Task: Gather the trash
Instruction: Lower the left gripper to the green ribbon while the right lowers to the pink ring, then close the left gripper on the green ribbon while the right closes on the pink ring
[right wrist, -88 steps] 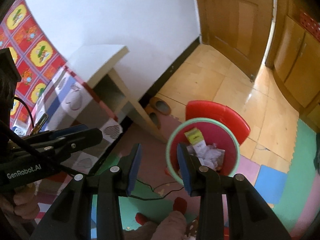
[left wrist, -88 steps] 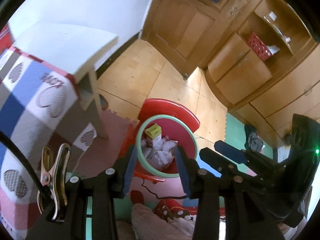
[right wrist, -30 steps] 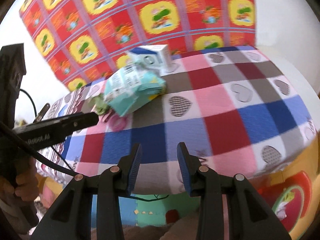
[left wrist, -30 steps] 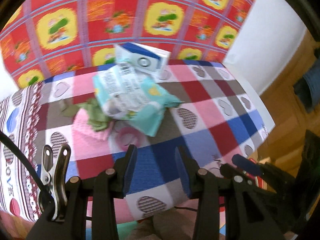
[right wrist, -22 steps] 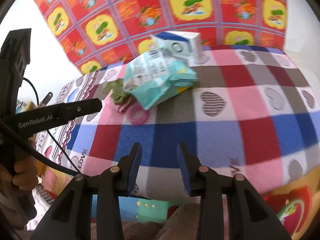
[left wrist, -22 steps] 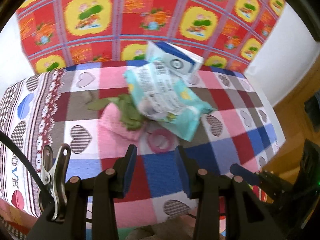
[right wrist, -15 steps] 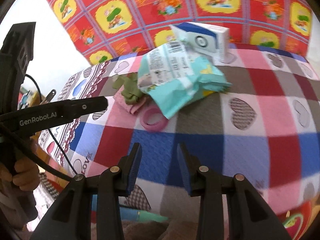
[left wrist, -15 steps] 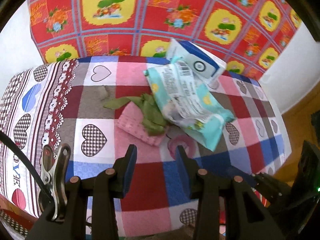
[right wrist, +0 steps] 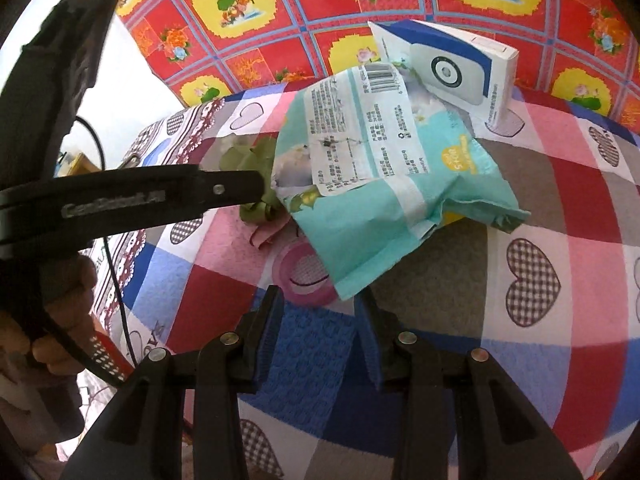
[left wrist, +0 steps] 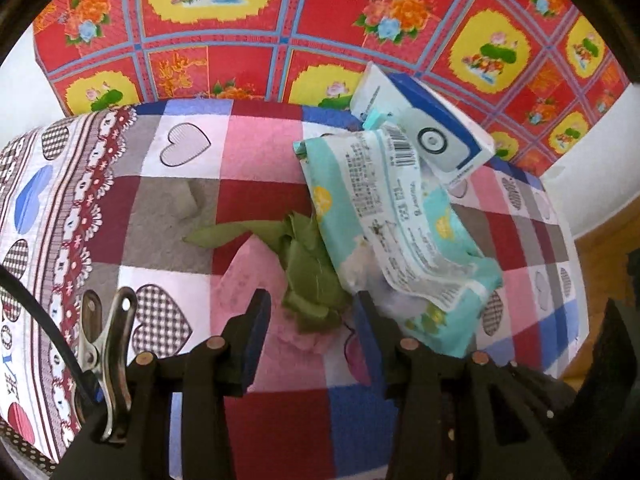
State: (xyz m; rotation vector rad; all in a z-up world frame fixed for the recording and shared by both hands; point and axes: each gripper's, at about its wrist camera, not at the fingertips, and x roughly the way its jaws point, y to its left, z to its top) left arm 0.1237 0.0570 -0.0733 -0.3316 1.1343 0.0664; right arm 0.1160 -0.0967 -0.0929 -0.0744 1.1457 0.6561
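While the left gripper [left wrist: 310, 316] sits spread around green scraps [left wrist: 308, 280] at centre frame, the right gripper [right wrist: 318, 312] hangs spread below. A teal packet [right wrist: 372, 184] fills mid-frame.

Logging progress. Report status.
Left gripper open, fingers flanking green leaves. Right gripper open, empty. Teal packet overlaps the leaves.

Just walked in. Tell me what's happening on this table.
A person with a gripper in each hand is clearing trash off a checked tablecloth. The left gripper, open, is closing in on a crumpled green wrapper. The right gripper, also open and empty, hovers near the corner of a teal packet. A blue-and-white box stands behind the packet. Nothing is gripped yet.
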